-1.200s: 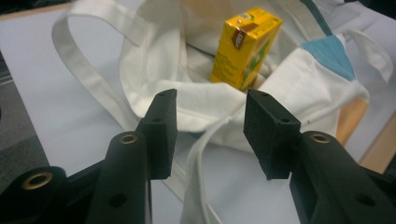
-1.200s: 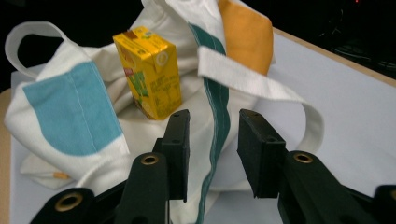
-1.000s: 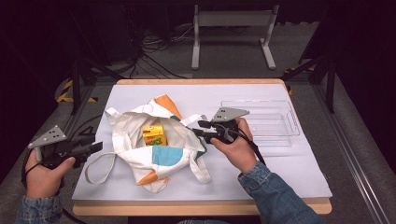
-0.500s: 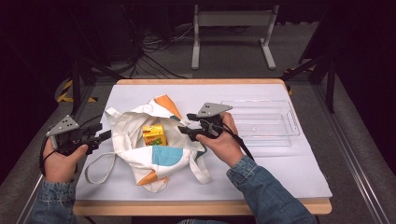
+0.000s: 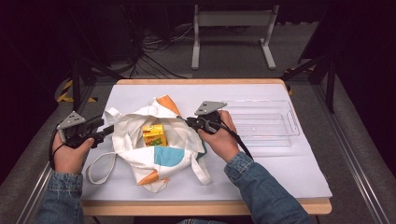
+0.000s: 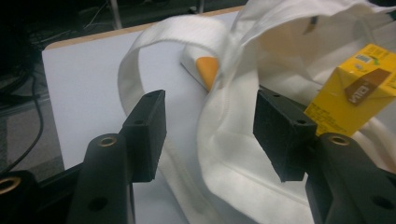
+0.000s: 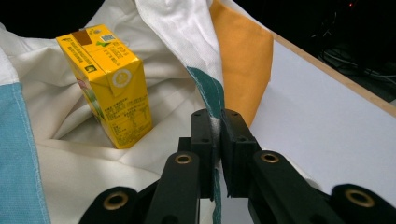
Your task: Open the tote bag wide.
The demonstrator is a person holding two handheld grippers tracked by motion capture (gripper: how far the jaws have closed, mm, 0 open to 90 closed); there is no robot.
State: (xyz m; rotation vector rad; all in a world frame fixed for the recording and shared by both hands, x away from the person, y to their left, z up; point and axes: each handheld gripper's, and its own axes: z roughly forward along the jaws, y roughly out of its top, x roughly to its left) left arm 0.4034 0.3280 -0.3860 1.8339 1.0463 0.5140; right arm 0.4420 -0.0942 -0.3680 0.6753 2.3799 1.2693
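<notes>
The right gripper [image 7: 215, 140] pinches the rim of the white cloth tote bag [image 5: 159, 140] on the surface; the left gripper [image 6: 210, 135] has been widening, its jaws gaping astride the opposite rim. Fabric could slip, toppling the yellow juice carton [image 7: 109, 84] inside.

I saw the cloth bag [image 5: 156, 144] lying slumped on the counter's white sheet, left of the middle. It was off-white with orange and teal patches, its mouth pulled open and facing up, and one strap [image 5: 100, 163] looped out flat toward the near left. Its right rim was pinched thin between closed jaws; its left rim hung between open jaws, not pressed. Inside the bag stood a yellow juice carton [image 5: 154, 135], roughly upright and a little tilted, resting on the crumpled lining.
</notes>
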